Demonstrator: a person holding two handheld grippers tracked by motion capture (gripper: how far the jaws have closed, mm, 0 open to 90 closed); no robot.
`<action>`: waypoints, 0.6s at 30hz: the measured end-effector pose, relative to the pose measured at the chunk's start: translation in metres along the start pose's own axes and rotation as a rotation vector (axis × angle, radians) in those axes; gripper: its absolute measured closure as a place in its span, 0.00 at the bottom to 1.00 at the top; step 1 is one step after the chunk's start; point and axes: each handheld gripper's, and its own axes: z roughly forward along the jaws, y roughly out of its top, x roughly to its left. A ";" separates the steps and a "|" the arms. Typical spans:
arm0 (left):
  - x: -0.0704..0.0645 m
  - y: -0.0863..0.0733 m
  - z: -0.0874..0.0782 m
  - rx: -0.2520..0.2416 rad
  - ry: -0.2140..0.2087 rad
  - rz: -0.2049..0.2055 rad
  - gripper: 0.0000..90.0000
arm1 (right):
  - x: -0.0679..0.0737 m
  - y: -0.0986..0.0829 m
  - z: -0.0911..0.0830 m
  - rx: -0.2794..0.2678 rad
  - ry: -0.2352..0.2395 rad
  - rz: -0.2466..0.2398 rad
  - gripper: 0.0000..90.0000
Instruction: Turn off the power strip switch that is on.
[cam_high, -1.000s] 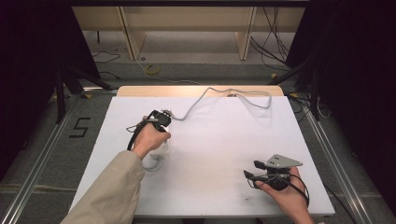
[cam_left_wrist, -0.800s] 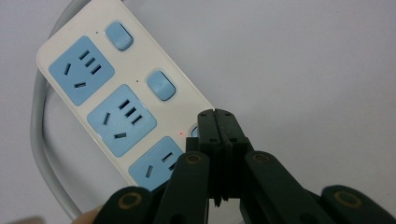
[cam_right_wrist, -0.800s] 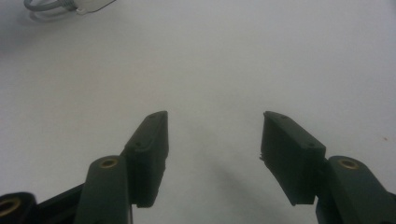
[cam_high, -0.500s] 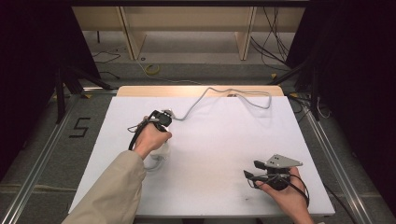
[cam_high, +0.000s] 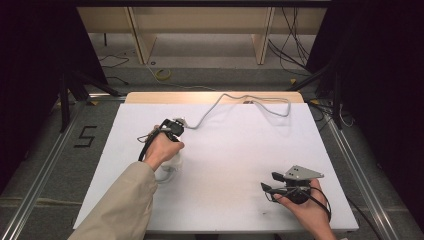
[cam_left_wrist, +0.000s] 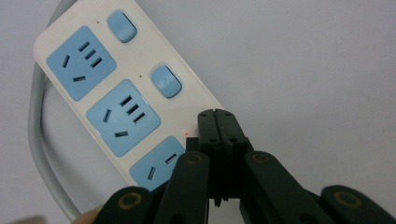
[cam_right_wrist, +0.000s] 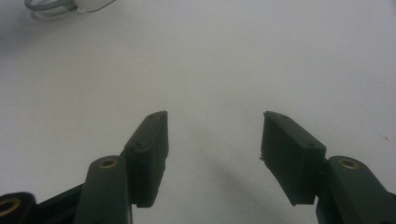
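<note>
A white power strip (cam_left_wrist: 116, 93) with blue sockets and blue rocker switches (cam_left_wrist: 166, 80) lies on the white table (cam_high: 240, 150). My left gripper (cam_left_wrist: 218, 114) is shut, its tips resting on the strip where the third switch sits in the row, beside a small red light (cam_left_wrist: 187, 134). In the high view the left hand (cam_high: 161, 147) holds it pointing down over the strip (cam_high: 170, 167). My right gripper (cam_high: 270, 182) rests near the table's front right, open (cam_right_wrist: 212, 140), with nothing between its fingers.
A grey cord (cam_high: 235, 100) snakes across the far part of the table toward the left hand. The strip's own grey cord (cam_left_wrist: 37, 126) curves along its side; a coil of it (cam_right_wrist: 46, 7) lies far ahead of the right gripper.
</note>
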 end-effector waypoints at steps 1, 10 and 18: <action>0.000 0.000 0.000 0.001 0.000 -0.003 0.99 | 0.000 0.000 0.000 0.000 0.000 0.000 0.47; -0.003 0.000 0.000 0.004 0.016 -0.004 0.99 | 0.001 0.000 0.000 0.000 0.001 -0.001 0.47; -0.006 0.000 0.000 0.015 0.046 0.013 1.00 | 0.001 0.000 0.000 0.002 0.003 -0.005 0.47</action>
